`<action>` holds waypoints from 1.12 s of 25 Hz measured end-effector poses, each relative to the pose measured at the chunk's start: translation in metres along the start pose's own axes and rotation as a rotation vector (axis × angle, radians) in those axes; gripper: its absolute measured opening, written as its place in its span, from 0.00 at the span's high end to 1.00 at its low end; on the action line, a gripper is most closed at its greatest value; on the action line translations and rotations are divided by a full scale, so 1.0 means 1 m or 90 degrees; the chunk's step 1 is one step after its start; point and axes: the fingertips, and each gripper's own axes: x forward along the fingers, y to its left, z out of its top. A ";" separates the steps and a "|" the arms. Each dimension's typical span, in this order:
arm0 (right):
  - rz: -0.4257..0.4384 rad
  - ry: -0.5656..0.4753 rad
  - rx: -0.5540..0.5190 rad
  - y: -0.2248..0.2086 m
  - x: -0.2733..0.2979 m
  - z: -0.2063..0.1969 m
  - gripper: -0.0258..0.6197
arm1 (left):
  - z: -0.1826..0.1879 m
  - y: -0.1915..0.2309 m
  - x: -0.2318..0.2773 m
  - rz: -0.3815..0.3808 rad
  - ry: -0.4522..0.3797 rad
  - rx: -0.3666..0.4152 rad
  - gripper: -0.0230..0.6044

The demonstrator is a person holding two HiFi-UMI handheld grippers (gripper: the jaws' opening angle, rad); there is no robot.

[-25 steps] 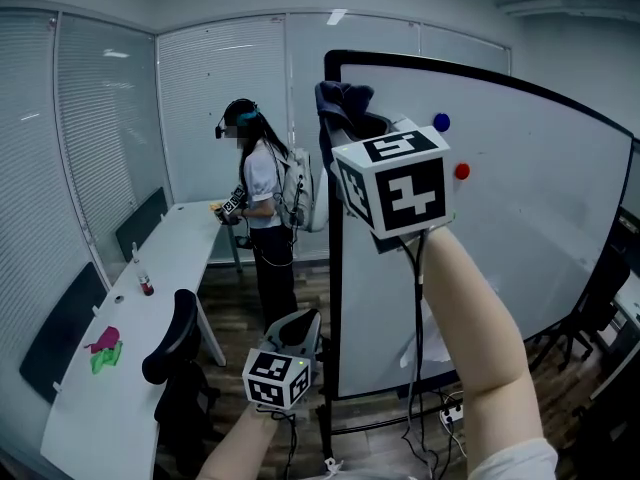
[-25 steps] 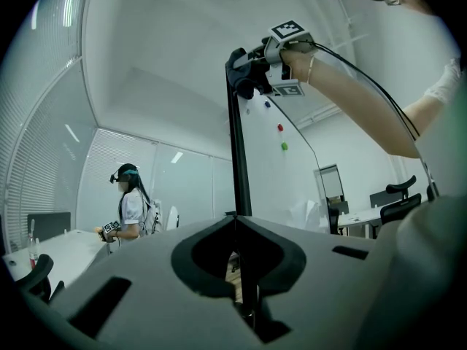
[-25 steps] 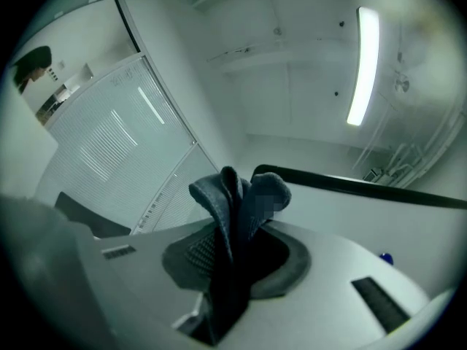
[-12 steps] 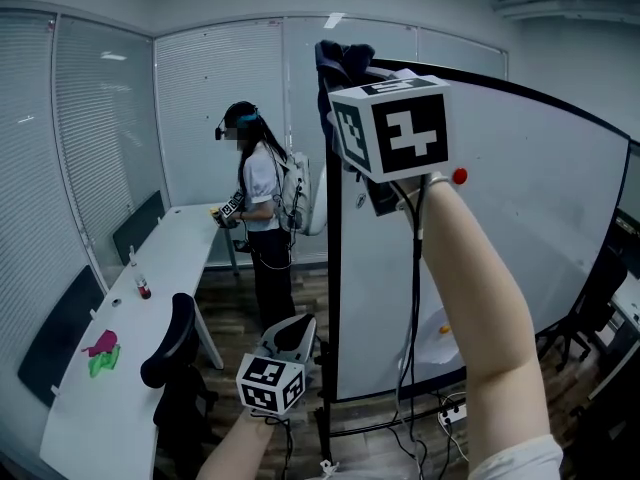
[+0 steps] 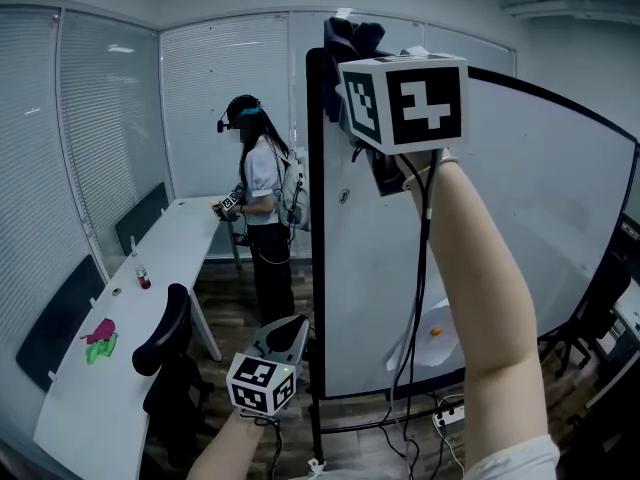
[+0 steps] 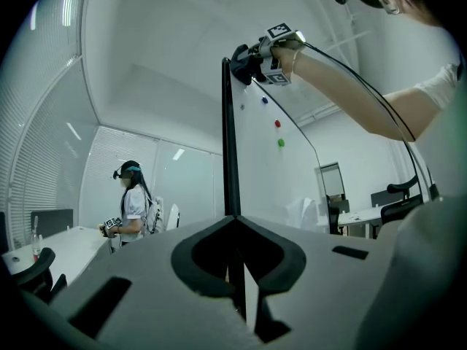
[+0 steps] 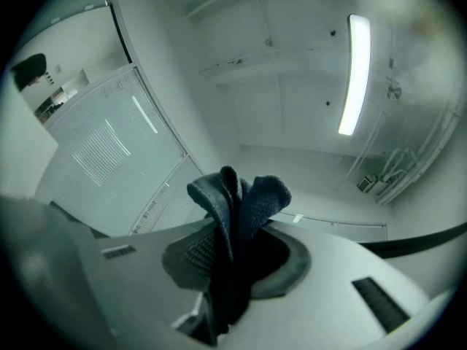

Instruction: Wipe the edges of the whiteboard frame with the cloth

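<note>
"Reaching the top corner, then?"

"Yes, the right hand-held gripper [image 7: 232, 257] is clamped on the dark cloth [image 5: 352, 36]. The cloth sits at the upper left corner of the whiteboard frame [image 5: 315, 218], with the arm [image 5: 480, 298] stretched overhead."

"And the other one?"

"The left hand-held gripper [image 6: 235, 221] hangs low beside the frame's upright, jaws together on nothing."

"What might spoil it?"

"The cloth is pinched by a bunched fold only — dragged hard along the edge, it could snag and pull free. A firm push that high could also rock the whiteboard [image 5: 500, 218] — nothing braces it."
</note>
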 end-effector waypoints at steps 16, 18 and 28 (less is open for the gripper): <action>0.036 -0.039 0.026 -0.111 -0.036 -0.023 0.85 | 0.016 -0.099 0.070 0.072 -0.026 0.011 0.93; 0.031 -0.043 0.015 -0.136 -0.046 -0.026 0.85 | 0.014 -0.124 0.088 0.070 -0.018 0.014 0.93; 0.016 -0.028 0.029 -0.232 -0.085 -0.058 0.85 | 0.003 -0.205 0.150 0.060 -0.007 -0.015 0.93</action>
